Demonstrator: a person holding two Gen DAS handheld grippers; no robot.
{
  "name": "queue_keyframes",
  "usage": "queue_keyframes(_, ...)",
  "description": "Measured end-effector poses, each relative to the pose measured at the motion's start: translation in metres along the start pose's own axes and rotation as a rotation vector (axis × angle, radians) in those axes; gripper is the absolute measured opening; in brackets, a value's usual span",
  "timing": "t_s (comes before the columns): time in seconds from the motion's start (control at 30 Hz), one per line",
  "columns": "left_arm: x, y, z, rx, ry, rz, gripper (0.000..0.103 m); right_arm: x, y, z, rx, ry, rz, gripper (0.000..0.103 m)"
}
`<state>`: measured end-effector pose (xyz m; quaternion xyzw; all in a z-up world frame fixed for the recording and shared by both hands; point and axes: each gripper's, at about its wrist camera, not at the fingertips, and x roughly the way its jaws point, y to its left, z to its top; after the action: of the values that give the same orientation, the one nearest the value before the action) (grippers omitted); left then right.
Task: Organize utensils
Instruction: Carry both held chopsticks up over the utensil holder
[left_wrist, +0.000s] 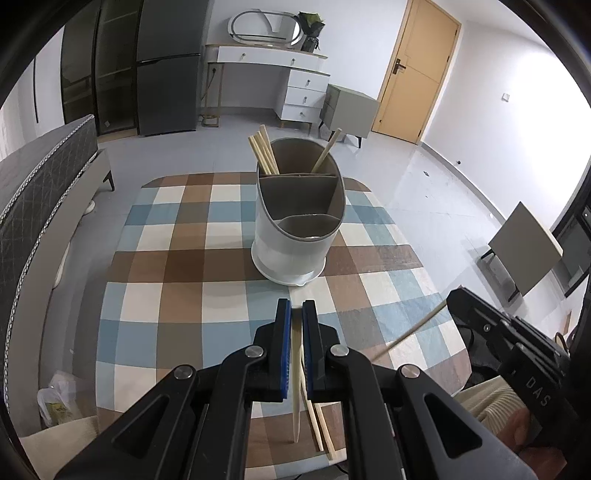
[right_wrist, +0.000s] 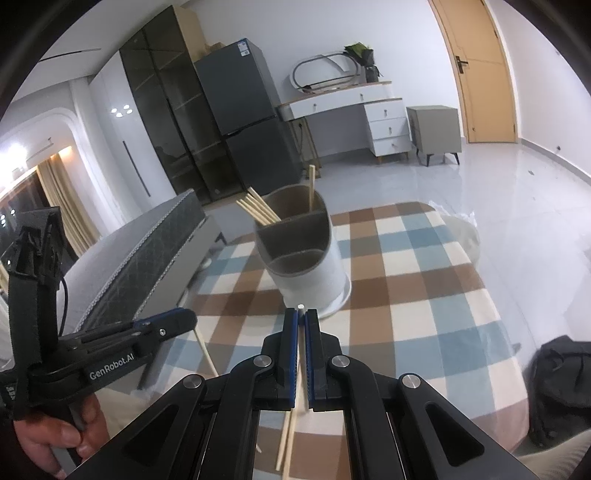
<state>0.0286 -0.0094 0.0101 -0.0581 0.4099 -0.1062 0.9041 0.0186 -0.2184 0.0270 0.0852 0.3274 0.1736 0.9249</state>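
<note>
left wrist: left tool pinching chopstick; holder beyond, apart.

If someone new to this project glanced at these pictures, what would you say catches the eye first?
Probably the grey utensil holder standing mid-table on the checked tablecloth, with chopsticks leaning out of its far compartment. Next, the left claw and the right claw, each shut on a single chopstick in front of the holder. More loose chopsticks lie at the near table edge.
</note>
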Motion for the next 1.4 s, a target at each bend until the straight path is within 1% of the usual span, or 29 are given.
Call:
queue_keyframes(0.27, -0.011, -0.002, 0.015, 0.005, -0.023, -0.023, 0.002, 0.001, 0.002, 0.009, 0.000, -0.016, 0.011, 0.003)
queue_keyframes(0.4, -0.019, -0.005, 0.030, 0.001, -0.046, -0.040, 0.002, -0.001, 0.002, 0.018, 0.013, -0.030, 0.028, 0.003)
queue_keyframes(0.57, -0.028, -0.008, 0.059, -0.010, -0.073, -0.062, 0.002, -0.005, 0.003, 0.036, 0.011, -0.048, 0.047, 0.003)
queue_keyframes(0.7, -0.033, -0.008, 0.079, -0.019, -0.099, -0.073, 0.002, -0.009, 0.000, 0.057, 0.023, -0.073, 0.059, 0.003)
queue_keyframes(0.9, -0.038, -0.006, 0.114, -0.043, -0.142, -0.094, 0.002, -0.011, 0.002, 0.094, 0.009, -0.114, 0.076, 0.003)
queue_keyframes(1.07, -0.037, 0.001, 0.144, -0.080, -0.173, -0.113, 0.002, -0.005, 0.008, 0.128, -0.036, -0.141, 0.087, 0.003)
queue_keyframes(1.23, -0.033, 0.010, 0.174, -0.111, -0.217, -0.116, 0.002, 0.003, 0.013, 0.167, -0.078, -0.174, 0.089, 0.003)
queue_keyframes(1.4, -0.026, 0.019, 0.195, -0.136, -0.253, -0.117, 0.002, 0.016, 0.022, 0.199, -0.129, -0.200, 0.090, 0.003)
